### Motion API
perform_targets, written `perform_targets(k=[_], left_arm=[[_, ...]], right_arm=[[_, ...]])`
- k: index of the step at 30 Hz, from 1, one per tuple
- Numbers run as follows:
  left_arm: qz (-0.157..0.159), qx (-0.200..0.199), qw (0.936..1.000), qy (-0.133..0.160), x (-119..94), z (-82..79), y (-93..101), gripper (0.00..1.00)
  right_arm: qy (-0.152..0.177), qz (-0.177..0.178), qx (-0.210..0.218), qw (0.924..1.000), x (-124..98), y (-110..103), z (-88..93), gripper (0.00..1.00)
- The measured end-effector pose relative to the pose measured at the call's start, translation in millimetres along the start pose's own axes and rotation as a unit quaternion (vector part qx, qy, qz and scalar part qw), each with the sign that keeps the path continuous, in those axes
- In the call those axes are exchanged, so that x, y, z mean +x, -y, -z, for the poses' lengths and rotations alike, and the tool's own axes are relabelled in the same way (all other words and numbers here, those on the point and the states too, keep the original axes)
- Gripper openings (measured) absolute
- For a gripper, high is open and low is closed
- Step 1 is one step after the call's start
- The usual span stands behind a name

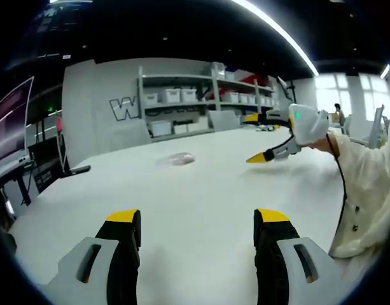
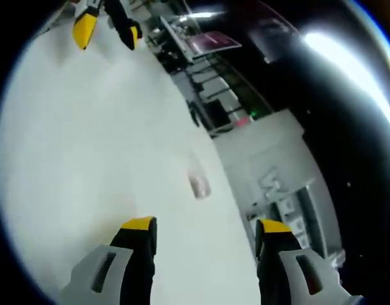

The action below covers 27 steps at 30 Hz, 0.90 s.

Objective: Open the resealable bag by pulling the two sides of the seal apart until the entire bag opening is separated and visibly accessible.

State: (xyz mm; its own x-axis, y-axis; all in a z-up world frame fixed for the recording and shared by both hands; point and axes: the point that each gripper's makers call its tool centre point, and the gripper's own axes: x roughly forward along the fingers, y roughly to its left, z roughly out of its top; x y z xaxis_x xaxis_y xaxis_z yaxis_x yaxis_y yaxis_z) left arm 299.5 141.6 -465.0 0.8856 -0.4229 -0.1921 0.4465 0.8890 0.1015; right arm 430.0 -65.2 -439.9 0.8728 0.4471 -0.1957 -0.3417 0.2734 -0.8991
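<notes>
White table (image 1: 201, 190), pinkish clear bag (image 1: 177, 159), yellow-tipped fingers (image 1: 123, 216).

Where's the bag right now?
The bag lies flat on the white table, ahead of the left hand-held gripper, untouched; it also shows in the right gripper view.

Left tongs (image 1: 198, 222), black jaws with yellow tips on grey bodies, rise from bottom of left gripper view, jaws spread wide, nothing between. Right tongs (image 1: 261, 138) at upper right of same view, jaws parted, held by person's cream sleeve (image 1: 363, 190). Right gripper view: right tongs (image 2: 204, 227) at bottom, jaws wide apart; left tongs (image 2: 107, 28) at upper left, parted.
</notes>
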Motion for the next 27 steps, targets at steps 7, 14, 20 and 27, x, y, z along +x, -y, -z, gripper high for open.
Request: perform_targets(k=[7, 14, 20, 27], left_arm=[[0.000, 0.002, 1.0000, 0.001, -1.4, -1.3, 0.2, 0.72], [0.001, 0.003, 1.0000, 0.002, -2.6, -1.9, 2.3, 0.72], [0.000, 0.003, 1.0000, 0.003, -4.4, -2.4, 2.2, 0.72], [0.000, 0.004, 1.0000, 0.004, -5.6, -3.2, 3.1, 0.72]], right_arm=[[0.001, -0.002, -0.002, 1.0000, 1.8, -0.6, -1.0, 0.63], [0.000, -0.006, -0.004, 1.0000, 3.4, -3.3, -1.0, 0.62], [-0.001, -0.007, -0.003, 1.0000, 4.6, -3.6, 0.0, 0.62], [0.002, -0.003, -0.005, 1.0000, 7.4, 0.7, -3.2, 0.62]])
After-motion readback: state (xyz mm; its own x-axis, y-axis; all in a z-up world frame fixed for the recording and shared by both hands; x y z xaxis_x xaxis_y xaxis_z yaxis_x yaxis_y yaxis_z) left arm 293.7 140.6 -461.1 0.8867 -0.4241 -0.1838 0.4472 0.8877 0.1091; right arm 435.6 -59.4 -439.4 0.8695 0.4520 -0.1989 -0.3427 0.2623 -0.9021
